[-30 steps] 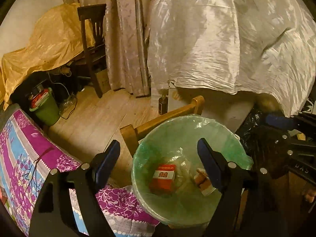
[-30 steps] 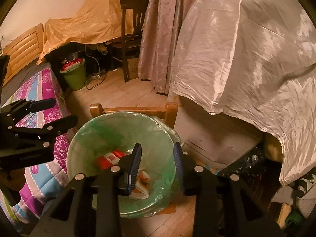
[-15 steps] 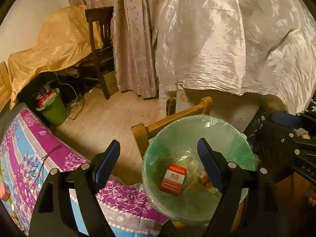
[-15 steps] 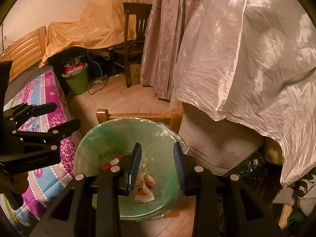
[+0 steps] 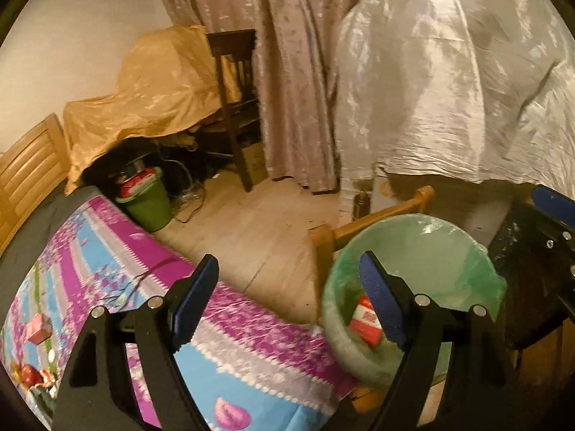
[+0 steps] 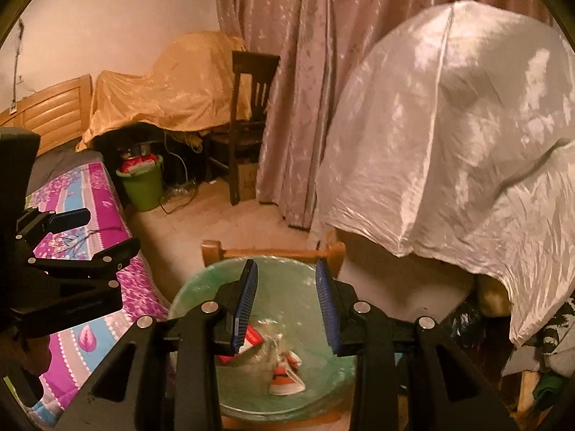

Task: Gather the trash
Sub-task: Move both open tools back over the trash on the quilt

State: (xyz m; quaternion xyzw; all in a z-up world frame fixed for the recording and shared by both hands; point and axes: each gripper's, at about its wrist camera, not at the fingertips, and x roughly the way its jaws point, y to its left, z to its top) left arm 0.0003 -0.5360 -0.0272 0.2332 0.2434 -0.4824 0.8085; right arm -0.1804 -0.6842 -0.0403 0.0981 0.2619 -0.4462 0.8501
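Note:
A bin lined with a green bag point(image 5: 463, 251) stands on a wooden chair; it also shows in the right wrist view point(image 6: 201, 292). Inside lie a red and white packet point(image 5: 364, 319), clear plastic wrap and an orange and white wrapper point(image 6: 287, 382). My left gripper point(image 5: 287, 298) is open and empty, held over the edge of the bed to the bin's left. My right gripper point(image 6: 287, 298) is open and empty above the bin. More red wrappers point(image 5: 37, 328) lie on the bedspread at the far left.
A purple and blue bedspread point(image 5: 107, 251) covers the bed on the left. A green bucket point(image 5: 147, 201) with red trash, a dark chair point(image 5: 235, 107), a gold-draped heap point(image 5: 154, 100), curtains and a white-draped bulk point(image 5: 449, 89) ring the wooden floor.
My left gripper has swung left, away from the bin and toward the bed. My right gripper has lifted and pulled back a little over the bin. Both stay open.

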